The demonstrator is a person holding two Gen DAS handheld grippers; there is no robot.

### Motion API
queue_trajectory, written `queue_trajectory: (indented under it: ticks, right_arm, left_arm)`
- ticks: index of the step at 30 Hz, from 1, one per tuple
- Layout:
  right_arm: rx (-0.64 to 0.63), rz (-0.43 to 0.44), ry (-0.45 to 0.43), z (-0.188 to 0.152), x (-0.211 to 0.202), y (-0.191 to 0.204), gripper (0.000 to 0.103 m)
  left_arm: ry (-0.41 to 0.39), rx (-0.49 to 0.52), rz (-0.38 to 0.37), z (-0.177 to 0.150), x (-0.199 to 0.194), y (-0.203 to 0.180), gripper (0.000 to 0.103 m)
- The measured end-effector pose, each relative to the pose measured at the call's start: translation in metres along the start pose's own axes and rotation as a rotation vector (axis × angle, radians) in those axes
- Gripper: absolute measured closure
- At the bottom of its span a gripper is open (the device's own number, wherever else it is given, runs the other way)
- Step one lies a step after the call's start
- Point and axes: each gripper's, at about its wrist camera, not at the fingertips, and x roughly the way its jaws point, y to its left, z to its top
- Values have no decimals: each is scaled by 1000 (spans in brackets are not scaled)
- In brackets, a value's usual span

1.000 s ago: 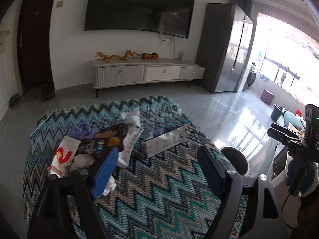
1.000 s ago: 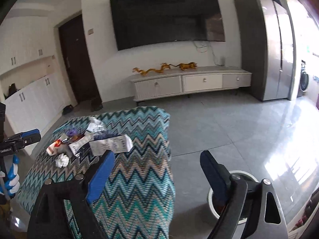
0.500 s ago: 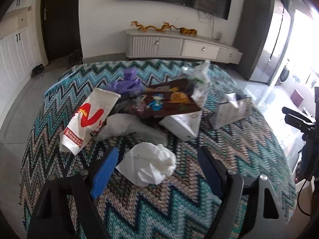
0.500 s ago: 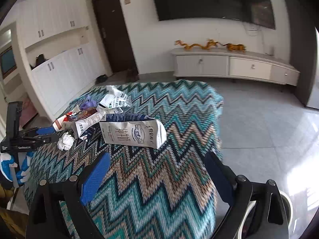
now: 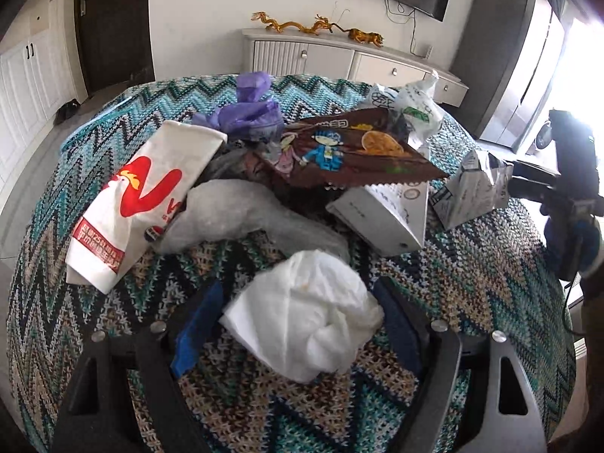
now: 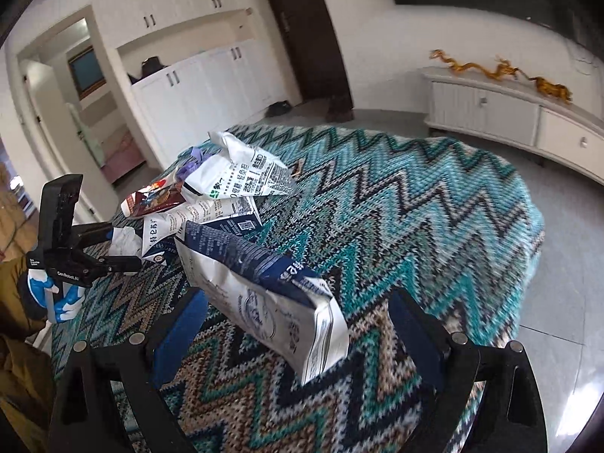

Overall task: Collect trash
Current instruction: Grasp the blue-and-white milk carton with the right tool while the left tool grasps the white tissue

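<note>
Knitted zigzag cloth in teal, beige and black covers the whole counter [image 5: 472, 302], and it is the largest thing in both views; all the trash lies on it in one loose heap. No bin or bag for collecting shows in either view, so I judge the task is at its very start: nothing looks collected yet, and the whole heap is left to do. In the heap, the biggest pieces are a white paper bag with a red rooster print [image 5: 139, 200], a brown snack wrapper with cartoon figures [image 5: 347, 151] and a white carton box [image 5: 389, 215]; behind them there is a purple plastic bag [image 5: 249, 109] and a clear printed plastic bag [image 5: 411, 109], and in front a greyish plastic film [image 5: 234, 211]. To the right side of the heap, a little apart from it, stands a crushed blue and white milk carton [image 6: 271, 302]. The right tongs [image 6: 298, 324] are wide open, with one finger on each side of this carton and not yet touching it, as far as I can see. The smallest piece, a crumpled white tissue [image 5: 305, 313], lies nearest to the left tongs [image 5: 302, 324], which are also wide open around it and hold nothing. Probably both pieces will be closed on first, and then the rest of the heap follows.
</note>
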Motion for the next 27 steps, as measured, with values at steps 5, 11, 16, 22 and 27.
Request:
queue_trajectory:
  ticks: [5, 11, 16, 22, 27]
  right_arm:
    - [-36, 62, 72, 7, 16, 0, 7]
    - [-88, 63, 135, 4, 26, 16, 43]
    - [-78, 53, 118, -6, 17, 38, 67]
    - [-26, 4, 81, -27, 5, 65, 76]
    - [47, -29, 21, -45, -15, 83, 76]
  left_arm:
    - [-8, -18, -19, -2, 0, 3, 23]
    - [-20, -26, -28, -8, -7, 11, 36]
    - [-25, -34, -48, -10, -12, 15, 55]
    - [-23, -32, -94, -15, -21, 10, 78]
    - [-34, -53, -118, -24, -35, 8, 83]
